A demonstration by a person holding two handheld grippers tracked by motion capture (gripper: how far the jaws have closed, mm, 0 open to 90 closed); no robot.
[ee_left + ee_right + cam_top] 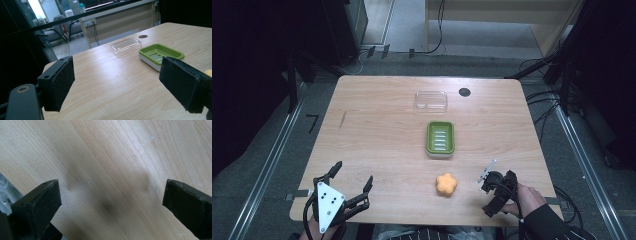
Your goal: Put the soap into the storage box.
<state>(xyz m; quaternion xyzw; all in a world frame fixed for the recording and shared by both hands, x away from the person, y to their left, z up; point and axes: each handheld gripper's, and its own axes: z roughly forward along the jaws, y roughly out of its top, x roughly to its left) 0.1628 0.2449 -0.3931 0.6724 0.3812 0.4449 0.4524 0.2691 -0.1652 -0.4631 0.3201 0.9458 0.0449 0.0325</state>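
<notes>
right gripper [490,186] sits near the table's [377,135] front right edge, jaws spread wide over bare wood, nothing between them. left gripper [352,186] at the front left is spread too, empty. orange soap [446,184] lies between them, nearer the right one. behind it the green dish [440,138], then the clear lid [431,100]. no readable writing on any of it.

Orange flower-shaped soap [446,184] lies flat on table near front edge, untouched.

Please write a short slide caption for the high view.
Two open grippers wait near an orange soap; green dish beyond.
</notes>
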